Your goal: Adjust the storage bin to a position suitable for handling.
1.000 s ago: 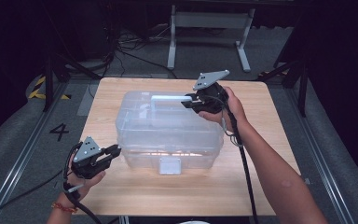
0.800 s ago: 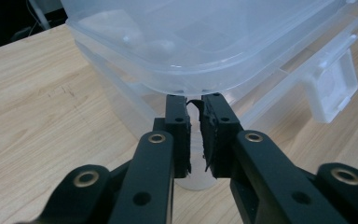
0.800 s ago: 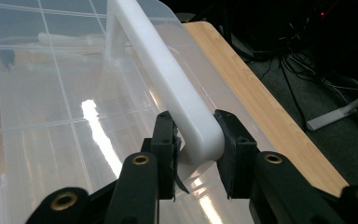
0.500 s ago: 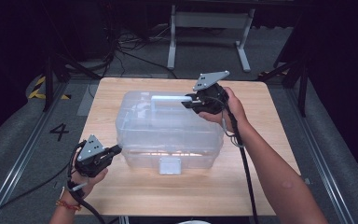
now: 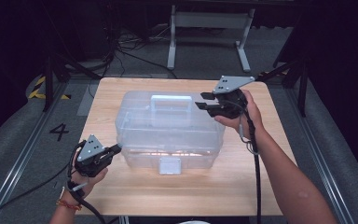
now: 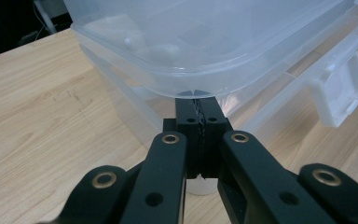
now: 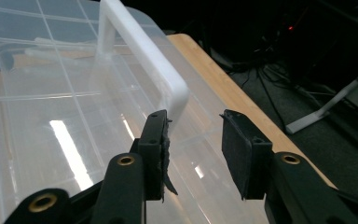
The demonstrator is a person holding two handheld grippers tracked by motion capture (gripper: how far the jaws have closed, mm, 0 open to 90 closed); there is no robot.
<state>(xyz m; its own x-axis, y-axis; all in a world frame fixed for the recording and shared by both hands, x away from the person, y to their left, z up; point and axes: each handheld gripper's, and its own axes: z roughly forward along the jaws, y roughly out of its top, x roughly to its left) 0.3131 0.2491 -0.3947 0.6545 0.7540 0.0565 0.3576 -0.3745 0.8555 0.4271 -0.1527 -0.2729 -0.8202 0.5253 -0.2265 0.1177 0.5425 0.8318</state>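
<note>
Now we are looking at a clear plastic box [image 5: 168,126] that is standing in the middle of the wooden table [image 5: 242,186], with its white handle [image 5: 170,100] on the lid and its latch [image 5: 169,165] facing the person.

We are seeing the left gripper [image 5: 114,149] low at the near left corner of the box. In the left gripper view its jaws are pressed together with no gap, and their tips are touching the box wall just under the lid rim [image 6: 200,86]. Nothing is held between them.

We are seeing the right gripper [image 5: 204,101] above the right end of the lid, held by the right hand [image 5: 242,109]. In the right gripper view its jaws are standing apart with a moderate gap, and the end of the handle [image 7: 177,95] is lying just beyond them. We cannot tell if the left pad is touching it.
</note>
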